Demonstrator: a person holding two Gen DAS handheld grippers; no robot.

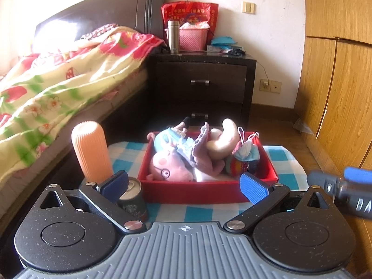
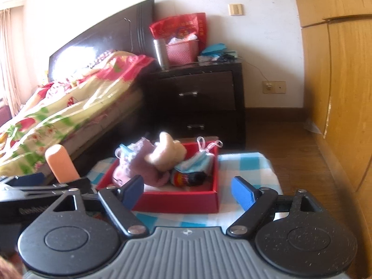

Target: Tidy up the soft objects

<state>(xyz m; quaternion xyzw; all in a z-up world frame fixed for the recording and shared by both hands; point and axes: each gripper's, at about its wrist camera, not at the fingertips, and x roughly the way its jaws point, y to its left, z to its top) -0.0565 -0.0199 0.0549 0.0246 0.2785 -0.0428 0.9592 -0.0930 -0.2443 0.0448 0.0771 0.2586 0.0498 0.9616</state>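
Red cardboard box (image 1: 204,191) sits on a blue-and-white checked cloth (image 1: 282,162), packed with soft things: a pink pig toy (image 1: 166,168), a mauve cloth (image 1: 201,153), a cream plush (image 1: 226,140), face masks (image 1: 247,150). Both the left gripper (image 1: 184,184) and the right gripper (image 2: 187,191) hover just short of it, jaws spread wide and empty. An orange ribbed bottle (image 1: 91,150) and a can (image 1: 133,197) (left of the box) stand beside it.

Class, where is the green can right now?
In the left wrist view, the can stands on the checked cloth, left of the red box, before the orange bottle.
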